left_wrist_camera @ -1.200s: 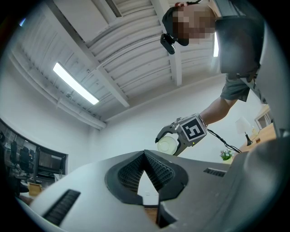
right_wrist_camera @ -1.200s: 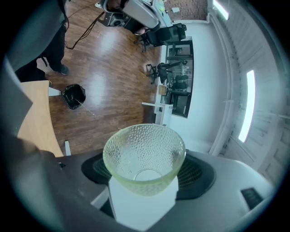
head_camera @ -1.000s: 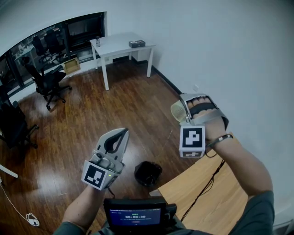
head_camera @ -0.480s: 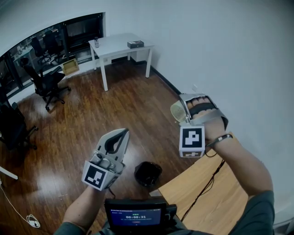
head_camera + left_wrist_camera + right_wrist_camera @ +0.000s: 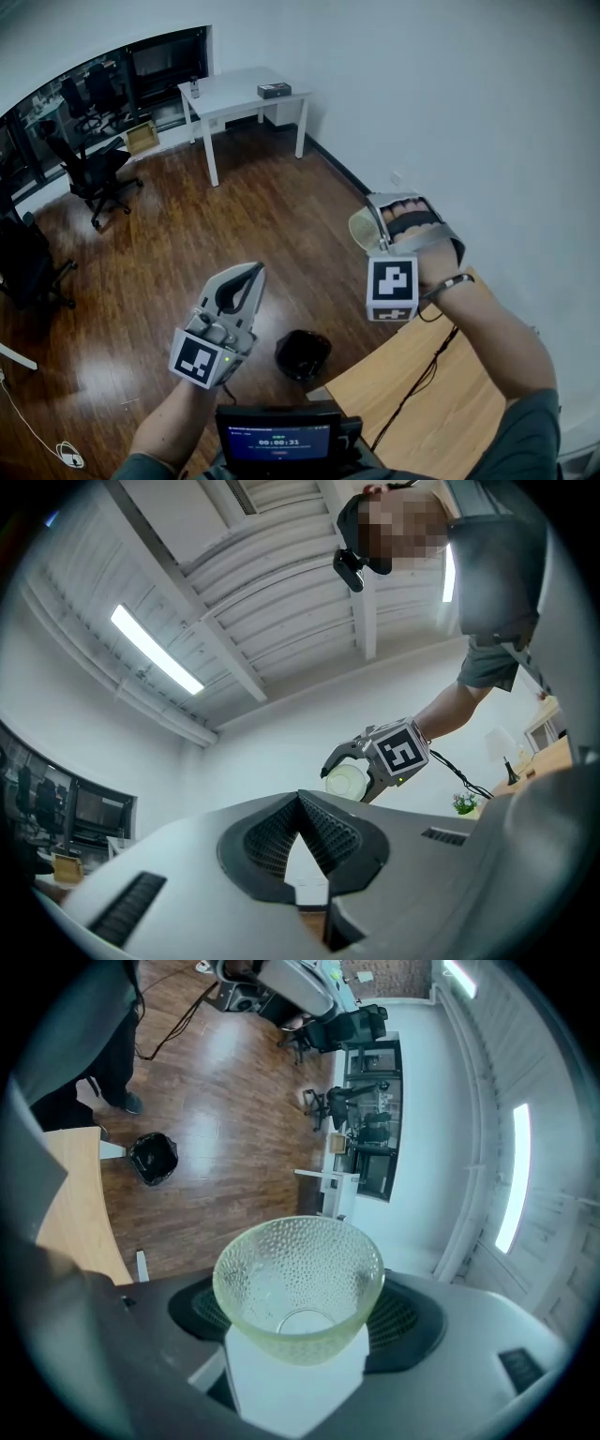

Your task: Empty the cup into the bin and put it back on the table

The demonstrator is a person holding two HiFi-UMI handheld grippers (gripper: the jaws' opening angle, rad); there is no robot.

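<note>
A pale yellow-green dimpled cup [image 5: 360, 228] is clamped in my right gripper [image 5: 377, 225], held up high near the white wall with its mouth turned left. In the right gripper view the cup [image 5: 298, 1283] sits between the jaws of the right gripper [image 5: 300, 1335], and I see nothing inside it. The black bin [image 5: 302, 353] stands on the floor well below, beside the corner of the wooden table [image 5: 441, 403]. My left gripper [image 5: 253, 270] hovers left of the bin, shut and holding nothing. From the left gripper view the cup [image 5: 345, 782] shows in the distance.
A black cable [image 5: 422, 375] runs across the wooden table. Far off stand a white table [image 5: 246, 92] with a small box, and office chairs [image 5: 98, 169] by dark windows. A small screen [image 5: 278, 439] sits at my chest. Wood floor [image 5: 187, 244] spreads below.
</note>
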